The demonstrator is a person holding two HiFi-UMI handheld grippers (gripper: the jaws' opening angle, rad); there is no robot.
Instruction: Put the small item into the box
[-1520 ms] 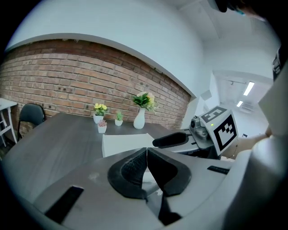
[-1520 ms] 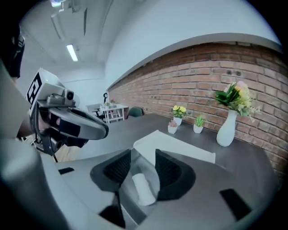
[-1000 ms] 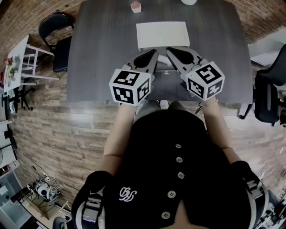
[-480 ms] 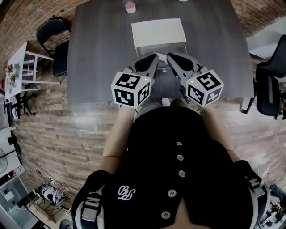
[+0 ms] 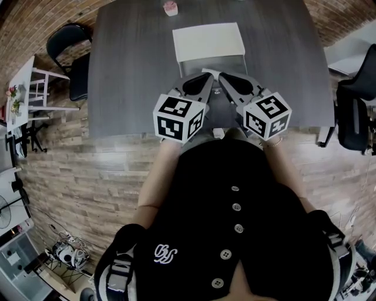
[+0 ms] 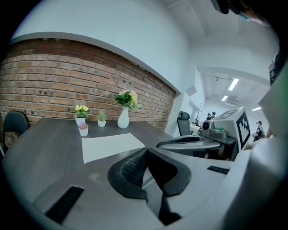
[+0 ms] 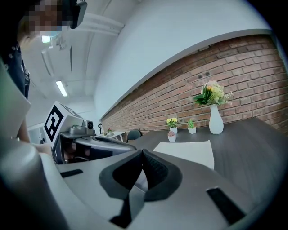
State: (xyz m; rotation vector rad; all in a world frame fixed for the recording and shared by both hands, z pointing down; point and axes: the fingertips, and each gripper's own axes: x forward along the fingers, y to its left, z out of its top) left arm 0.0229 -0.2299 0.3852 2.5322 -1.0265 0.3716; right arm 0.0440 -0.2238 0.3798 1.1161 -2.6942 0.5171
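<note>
Honestly, no real text to read here. The marker cubes (image 5: 178, 119) behind the fingers (image 5: 197, 85) only carry black-and-white square patterns. The black shirt (image 5: 235, 235) has a curly white emblem (image 5: 165, 254) I can't make out as letters.

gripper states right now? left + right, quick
Left gripper: closed, holding nothing.
Right gripper: closed, holding nothing.

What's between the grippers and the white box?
Nothing visible. The left gripper and right gripper, both shut and empty, point at the white box with only dark table between. A small pink pot sits beyond the box, near the far edge.
</note>
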